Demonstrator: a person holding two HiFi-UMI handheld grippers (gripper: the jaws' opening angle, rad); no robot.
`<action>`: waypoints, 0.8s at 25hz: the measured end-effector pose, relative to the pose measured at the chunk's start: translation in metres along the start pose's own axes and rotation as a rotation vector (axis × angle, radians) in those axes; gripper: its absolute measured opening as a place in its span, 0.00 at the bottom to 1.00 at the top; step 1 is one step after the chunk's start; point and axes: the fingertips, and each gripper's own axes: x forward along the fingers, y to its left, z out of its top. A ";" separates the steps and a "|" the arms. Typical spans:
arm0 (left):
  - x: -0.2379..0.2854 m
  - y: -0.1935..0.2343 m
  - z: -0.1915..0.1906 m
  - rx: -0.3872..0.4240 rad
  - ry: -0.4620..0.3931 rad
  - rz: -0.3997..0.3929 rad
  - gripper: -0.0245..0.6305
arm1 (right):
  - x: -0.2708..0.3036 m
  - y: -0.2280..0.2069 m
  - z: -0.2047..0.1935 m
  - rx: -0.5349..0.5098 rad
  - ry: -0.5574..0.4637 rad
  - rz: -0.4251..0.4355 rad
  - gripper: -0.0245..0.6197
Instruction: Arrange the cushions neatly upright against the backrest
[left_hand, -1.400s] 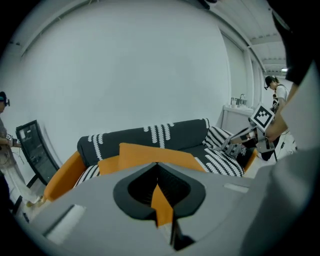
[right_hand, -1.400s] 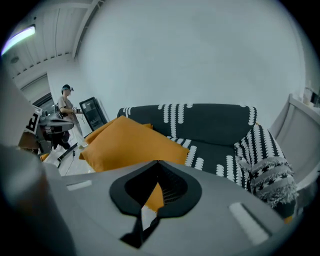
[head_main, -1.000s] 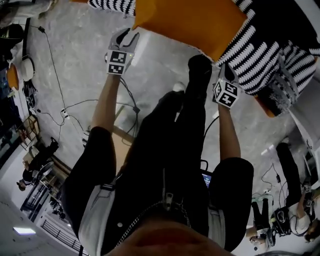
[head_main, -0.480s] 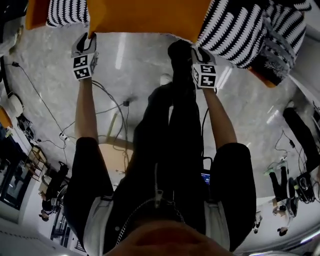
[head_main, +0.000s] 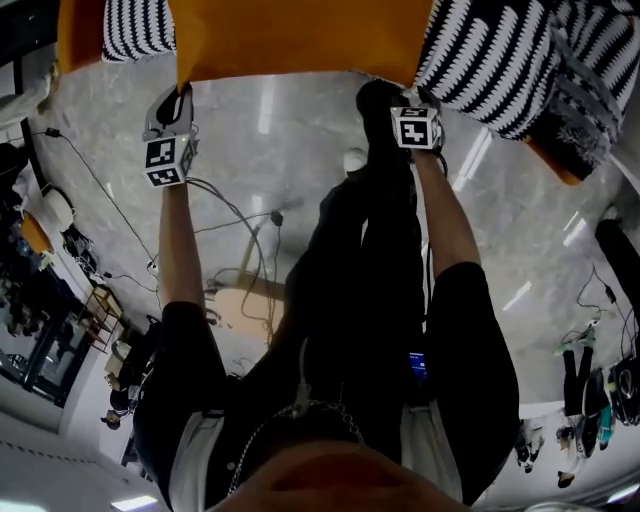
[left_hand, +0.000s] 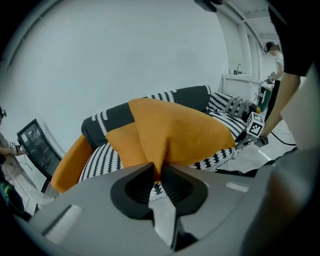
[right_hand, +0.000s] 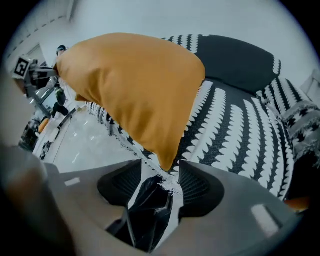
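We hold the left tool (head_main: 176, 100) at the near left corner of the orange cushion (head_main: 300, 35), along the front edge of the sofa (head_main: 500, 60). In the left gripper view its jaws have just been closing and now pinch that corner. The orange fabric is gathered into a narrow fold between the ribbed pads (left_hand: 135, 189).

Our right tool (head_main: 410, 100) is at the cushion's other near corner. In the right gripper view its jaws have just been opening and stand spread. The pointed tip of the cushion hangs just above the gap between them, and neither pad presses on it (the fabric looks loose there).

The cushion itself is well forward on the sofa's black-and-white striped seat (right_hand: 235, 130). It rises like a tent from the pinched corner, and its front edge reaches out over the grey floor (head_main: 280, 150). The dark backrest (right_hand: 235, 55) stands behind it, and from the right gripper view the cushion is apart from it, with bare striped seat between the two.

At the right end of the seat lies a patterned cushion (right_hand: 300, 120), close to the backrest. We cannot tell whether it leans on it. Cables (head_main: 230, 200) trail across the floor beside our legs.
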 end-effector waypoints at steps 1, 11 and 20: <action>-0.001 -0.002 0.000 0.003 0.006 0.002 0.11 | 0.008 -0.005 -0.003 0.022 0.009 -0.010 0.37; -0.025 -0.007 0.040 0.029 0.005 -0.040 0.11 | -0.016 -0.023 0.023 0.019 -0.030 -0.022 0.09; -0.040 -0.005 0.138 0.001 -0.111 -0.082 0.10 | -0.119 -0.061 0.074 -0.080 -0.083 0.003 0.09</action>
